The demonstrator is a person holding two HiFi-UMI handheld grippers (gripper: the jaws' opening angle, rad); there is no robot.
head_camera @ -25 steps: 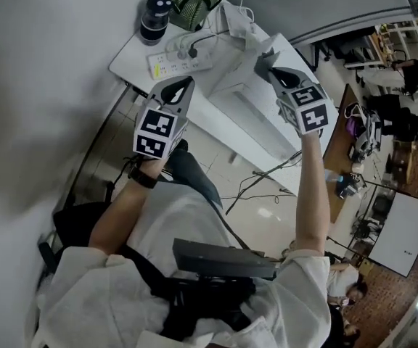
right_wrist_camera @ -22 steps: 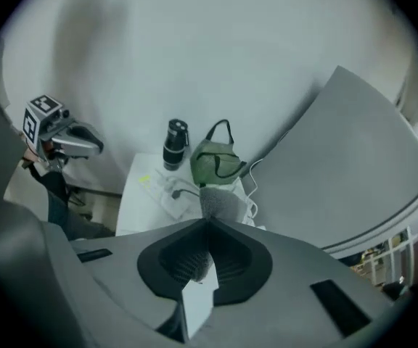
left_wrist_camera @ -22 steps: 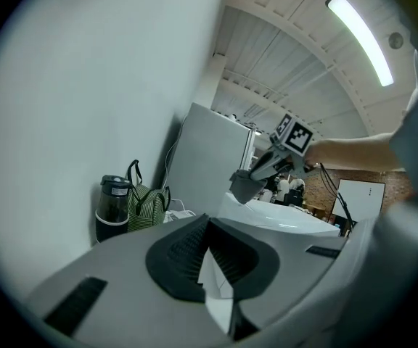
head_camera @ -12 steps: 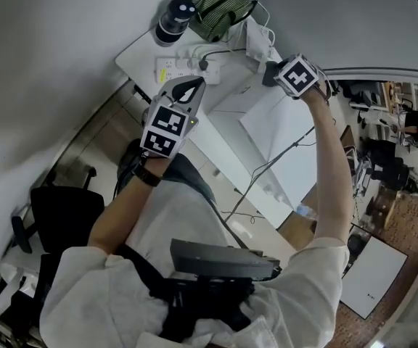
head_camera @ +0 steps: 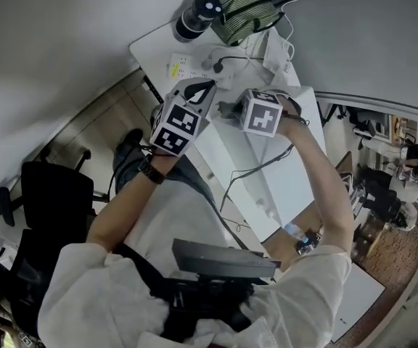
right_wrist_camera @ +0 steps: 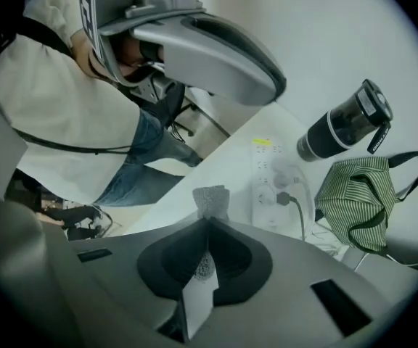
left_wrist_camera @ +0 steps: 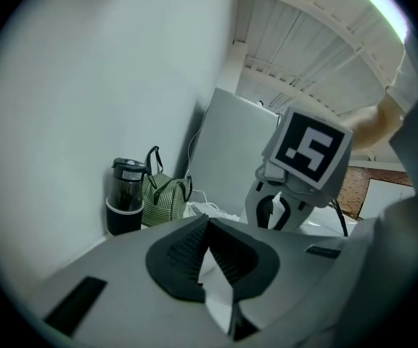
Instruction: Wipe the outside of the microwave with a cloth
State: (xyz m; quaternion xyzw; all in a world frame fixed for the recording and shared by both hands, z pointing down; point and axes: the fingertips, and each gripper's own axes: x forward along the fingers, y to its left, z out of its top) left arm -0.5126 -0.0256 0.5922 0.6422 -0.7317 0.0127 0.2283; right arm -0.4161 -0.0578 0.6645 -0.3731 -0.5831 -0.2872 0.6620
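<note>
Right gripper: fingers closed on a small grey textured cloth. The cloth protrudes beyond the fingertips, above the white table and near the white power strip. Left gripper: fingers closed together with nothing between them, held just left of the right gripper.

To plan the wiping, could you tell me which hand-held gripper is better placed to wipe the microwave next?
The right hand-held gripper: its jaws are shut on the grey cloth, while the left hand-held gripper is shut and empty.
</note>
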